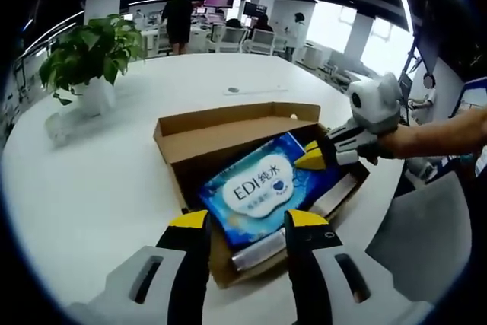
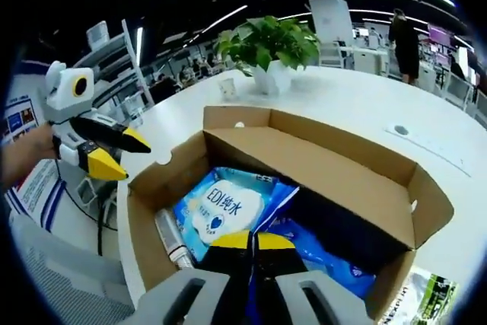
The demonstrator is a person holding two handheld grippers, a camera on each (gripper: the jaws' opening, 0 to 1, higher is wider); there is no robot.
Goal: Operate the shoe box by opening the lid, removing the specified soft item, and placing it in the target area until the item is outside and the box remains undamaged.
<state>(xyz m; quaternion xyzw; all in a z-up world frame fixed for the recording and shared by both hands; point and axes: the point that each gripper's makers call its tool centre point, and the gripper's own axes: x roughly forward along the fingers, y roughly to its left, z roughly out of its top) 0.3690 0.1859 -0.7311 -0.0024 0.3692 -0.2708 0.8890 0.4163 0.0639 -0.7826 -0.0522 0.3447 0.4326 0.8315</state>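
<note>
The shoe box [image 1: 228, 138] stands open on the white tabletop [image 1: 99, 180], its lid [image 2: 319, 161] folded back and upright along the far side. Inside lies the soft item, a blue wet-wipe pack [image 1: 262, 188] with a white label, resting flat on the box floor with a small silver tube [image 1: 255, 253] just beside it along the near wall. In the left gripper view, the left gripper [image 1: 247, 222] hovers at the near wall of the box with its fingers spread apart and empty. The right gripper [image 2: 251, 243] reaches down into the box; its fingers are drawn together at the pack's edge, but the pictures do not settle whether they hold the film or merely touch it. The pack is judged light, pliable and slippery on its glossy film, so it is likely to sag and slide if pinched at a corner. A hold across a short edge or a gathered fold of film is advisable, lifting straight up clear of the cardboard walls. A potted plant [image 1: 87, 55] stands well apart on the tabletop.
</note>
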